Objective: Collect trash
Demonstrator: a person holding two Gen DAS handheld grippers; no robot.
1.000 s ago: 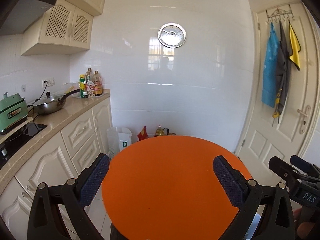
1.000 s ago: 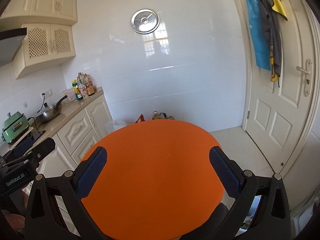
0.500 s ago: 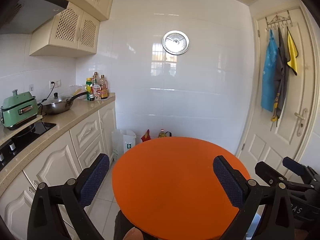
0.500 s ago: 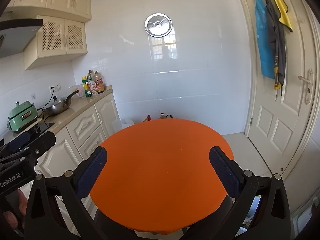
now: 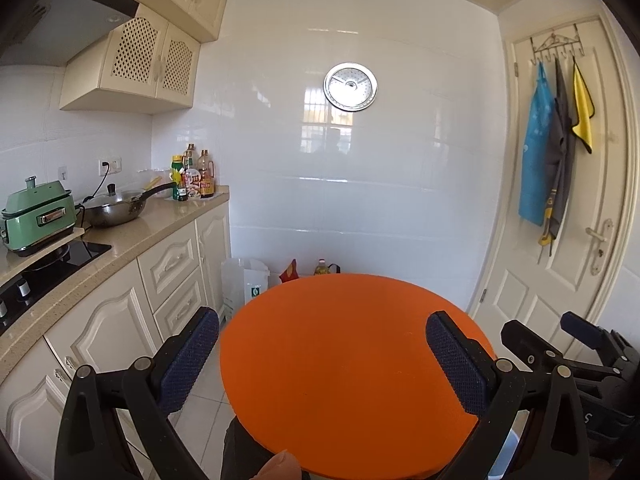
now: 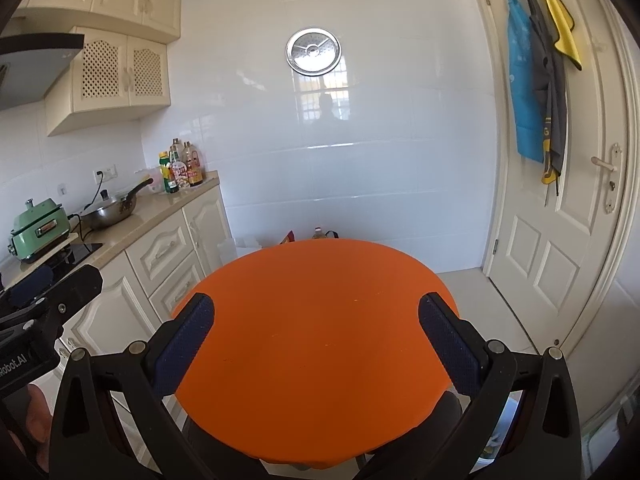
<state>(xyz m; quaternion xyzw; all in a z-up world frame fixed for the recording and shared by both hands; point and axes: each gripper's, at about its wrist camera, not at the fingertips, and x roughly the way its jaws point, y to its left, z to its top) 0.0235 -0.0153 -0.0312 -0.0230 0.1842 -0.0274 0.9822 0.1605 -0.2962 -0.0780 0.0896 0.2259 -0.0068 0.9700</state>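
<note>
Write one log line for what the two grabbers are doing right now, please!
left gripper: open, holding nothing | right gripper: open, holding nothing | both above orange round table | no trash visible on tabletop

The right gripper (image 6: 316, 340) is hovering over a round orange table (image 6: 316, 320), its blue-padded fingers (image 6: 184, 344) standing wide apart with nothing between them. At the near left the left gripper (image 6: 44, 296) is showing, a hand (image 6: 38, 426) holding it from below; its jaw state cannot be told. Along the left, a counter (image 6: 132, 222) is carrying a green cooker (image 6: 38, 232), a steel pan (image 6: 106, 210) and a cluster of bottles (image 6: 180, 170). On the far wall a round metal lid (image 6: 313, 51) is hanging. At the right, a white door (image 6: 560, 200) is bearing a blue apron (image 6: 520, 80) and a yellow cloth (image 6: 560, 28).
</note>
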